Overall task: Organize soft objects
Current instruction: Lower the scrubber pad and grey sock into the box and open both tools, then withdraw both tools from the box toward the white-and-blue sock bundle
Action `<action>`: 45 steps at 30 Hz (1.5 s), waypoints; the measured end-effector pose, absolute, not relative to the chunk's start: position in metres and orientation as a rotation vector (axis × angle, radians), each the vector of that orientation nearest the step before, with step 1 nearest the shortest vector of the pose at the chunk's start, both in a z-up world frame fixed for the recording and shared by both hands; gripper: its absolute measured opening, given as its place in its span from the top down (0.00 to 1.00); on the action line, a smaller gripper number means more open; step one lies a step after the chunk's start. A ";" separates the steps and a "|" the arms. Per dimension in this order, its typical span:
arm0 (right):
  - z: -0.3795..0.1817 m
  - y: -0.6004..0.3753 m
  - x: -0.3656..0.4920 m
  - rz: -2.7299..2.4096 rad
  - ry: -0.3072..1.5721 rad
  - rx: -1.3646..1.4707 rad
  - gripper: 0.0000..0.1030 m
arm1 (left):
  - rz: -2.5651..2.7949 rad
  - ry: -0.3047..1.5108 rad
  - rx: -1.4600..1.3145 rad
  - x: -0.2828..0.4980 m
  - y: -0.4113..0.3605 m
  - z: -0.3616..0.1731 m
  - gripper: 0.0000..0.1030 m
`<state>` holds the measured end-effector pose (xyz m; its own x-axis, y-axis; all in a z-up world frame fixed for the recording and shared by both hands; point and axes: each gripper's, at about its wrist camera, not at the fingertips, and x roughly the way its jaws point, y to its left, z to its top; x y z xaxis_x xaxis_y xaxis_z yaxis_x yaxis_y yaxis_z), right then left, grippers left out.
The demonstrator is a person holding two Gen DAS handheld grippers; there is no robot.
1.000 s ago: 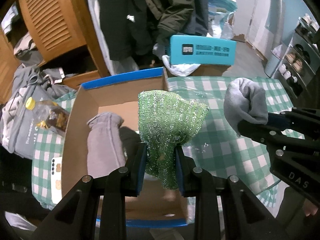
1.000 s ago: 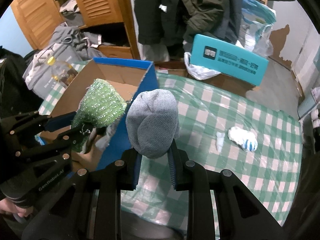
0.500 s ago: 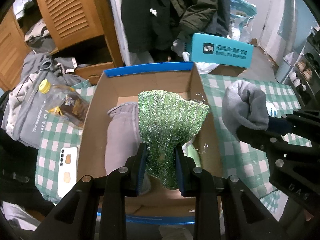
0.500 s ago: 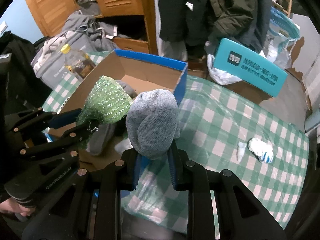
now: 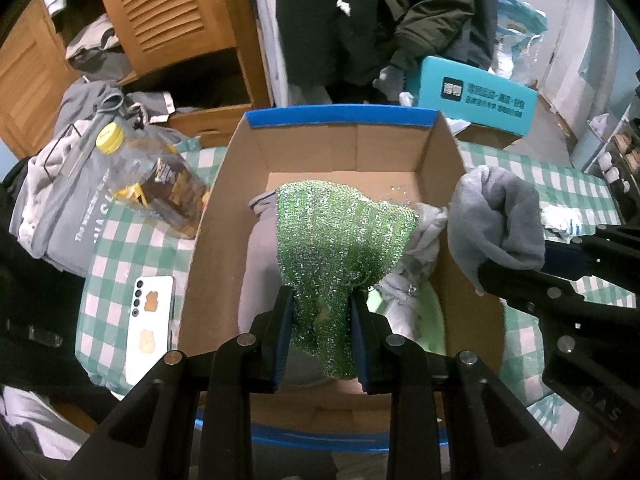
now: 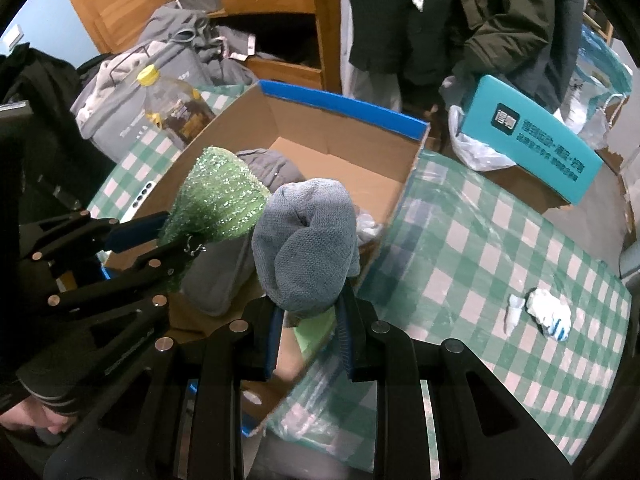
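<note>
Above the open cardboard box [image 5: 208, 248], the left gripper [image 5: 322, 312] clamps a sparkly green mesh cloth [image 5: 340, 240], and the right gripper [image 6: 308, 312] pinches a soft, rounded grey knit sock [image 6: 308, 240].

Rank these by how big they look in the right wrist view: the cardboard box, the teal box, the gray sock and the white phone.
1. cardboard box
2. gray sock and teal box: they look alike in size, but the sock sits close to the camera, so I won't rank them.
3. white phone, only its edge showing.
</note>
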<state>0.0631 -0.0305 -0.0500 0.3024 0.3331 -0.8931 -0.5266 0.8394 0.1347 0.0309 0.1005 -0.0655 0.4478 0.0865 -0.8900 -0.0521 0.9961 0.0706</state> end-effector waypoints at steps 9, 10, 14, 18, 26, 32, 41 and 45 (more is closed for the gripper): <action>-0.060 -0.021 0.066 0.592 1.170 -0.190 0.71 | 0.114 1.119 0.035 0.033 0.109 -0.072 0.56; -0.061 -0.021 0.066 0.588 1.173 -0.193 0.67 | 0.118 1.118 0.035 0.033 0.109 -0.072 0.54; -0.060 -0.025 0.066 0.577 1.170 -0.189 0.61 | 0.128 1.111 0.039 0.032 0.110 -0.069 0.50; -0.056 -0.033 0.068 0.561 1.162 -0.163 0.51 | 0.130 1.103 0.041 0.032 0.110 -0.067 0.46; -0.058 -0.051 0.066 0.528 1.161 -0.152 0.45 | 0.113 1.098 0.042 0.033 0.102 -0.063 0.46; -0.059 -0.068 0.065 0.503 1.162 -0.140 0.44 | 0.097 1.085 0.057 0.032 0.091 -0.059 0.38; -0.055 -0.090 0.065 0.479 1.147 -0.116 0.43 | 0.073 1.082 0.097 0.034 0.070 -0.057 0.38; -0.057 -0.102 0.065 0.465 1.148 -0.104 0.43 | 0.062 1.082 0.117 0.035 0.059 -0.056 0.35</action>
